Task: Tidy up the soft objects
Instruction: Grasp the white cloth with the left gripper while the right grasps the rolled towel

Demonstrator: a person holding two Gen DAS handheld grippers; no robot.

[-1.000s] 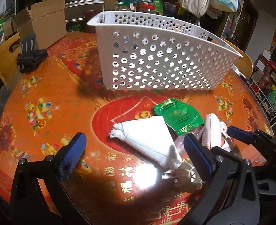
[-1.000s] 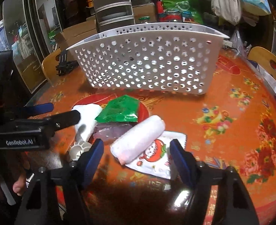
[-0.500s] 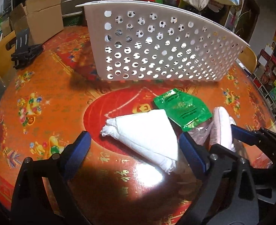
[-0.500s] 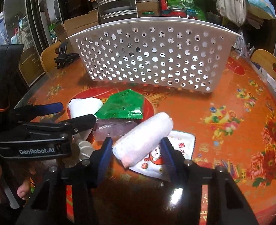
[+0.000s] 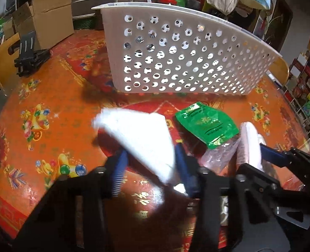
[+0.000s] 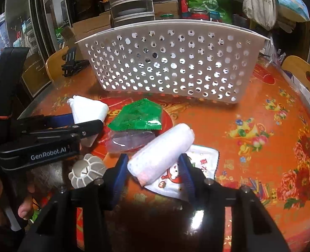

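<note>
Left gripper (image 5: 149,163) closing on white wedge (image 5: 142,134), right gripper (image 6: 153,168) closing round roll (image 6: 161,151); basket (image 6: 165,63) straight beyond both.

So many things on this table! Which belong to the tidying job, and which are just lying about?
Job: folded white cloth, white roll, green packet, clear bag, cartoon sachet, basket.

Lying about: cardboard box, black clip, ribbed plastic disc.

"GenRobot.AI" in white on the black left gripper (image 6: 85,124) body; other print illegible.
</note>
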